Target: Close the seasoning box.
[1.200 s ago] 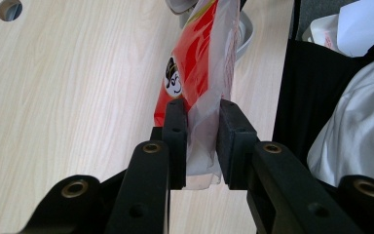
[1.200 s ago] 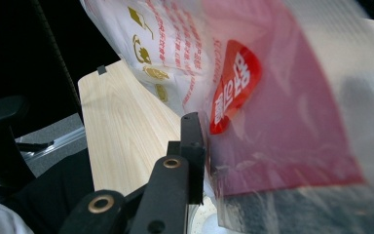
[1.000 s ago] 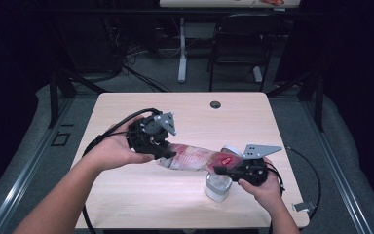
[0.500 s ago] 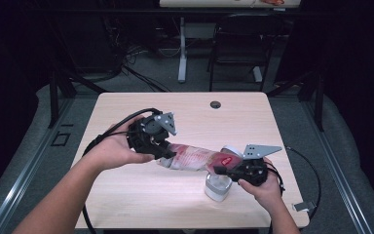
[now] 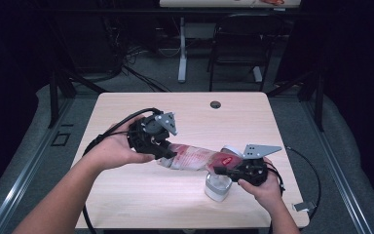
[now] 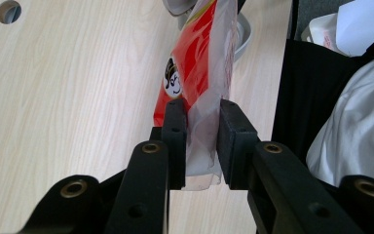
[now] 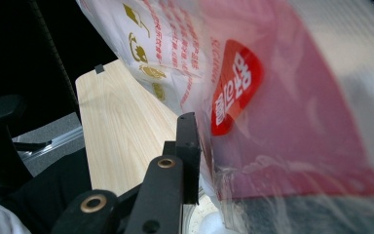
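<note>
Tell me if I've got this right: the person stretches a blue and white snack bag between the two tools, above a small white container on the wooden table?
Nearly. The snack bag is red and white, not blue and white; the left gripper view shows its red print between the fingers. It does stretch between the left gripper and right gripper, above the small white container on the wooden table.

Overhead light fell evenly on the pale table (image 5: 185, 112), while the room around it stayed dark. The high view was soft and grainy. In the right gripper view the snack bag (image 7: 282, 97) blurred; the left gripper view was sharp.
</note>
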Tool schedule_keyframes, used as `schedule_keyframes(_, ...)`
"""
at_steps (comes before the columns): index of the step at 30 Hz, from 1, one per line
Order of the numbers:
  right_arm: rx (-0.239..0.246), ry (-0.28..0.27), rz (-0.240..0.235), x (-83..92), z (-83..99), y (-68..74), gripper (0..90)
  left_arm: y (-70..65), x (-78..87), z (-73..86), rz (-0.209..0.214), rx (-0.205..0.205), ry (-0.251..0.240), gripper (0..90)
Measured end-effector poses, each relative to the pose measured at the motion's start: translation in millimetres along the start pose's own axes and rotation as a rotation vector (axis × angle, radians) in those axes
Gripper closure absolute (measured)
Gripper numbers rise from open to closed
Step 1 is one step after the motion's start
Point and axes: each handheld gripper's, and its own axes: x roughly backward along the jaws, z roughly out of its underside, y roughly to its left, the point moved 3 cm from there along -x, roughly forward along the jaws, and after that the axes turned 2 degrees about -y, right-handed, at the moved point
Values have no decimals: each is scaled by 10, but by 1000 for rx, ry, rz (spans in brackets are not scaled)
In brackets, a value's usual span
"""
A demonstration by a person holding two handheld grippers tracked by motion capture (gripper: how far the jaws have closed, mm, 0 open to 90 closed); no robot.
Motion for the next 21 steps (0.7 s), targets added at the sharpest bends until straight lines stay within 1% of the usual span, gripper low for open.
schedule_keyframes(18, -1, 8, -6, 0, 13, -10, 813, 1, 8, -40, 0, -11, -1, 757)
schedule_keyframes(21, -2, 7, -7, -1, 14, -10, 813, -3, 5, -42, 0, -6, -6, 757)
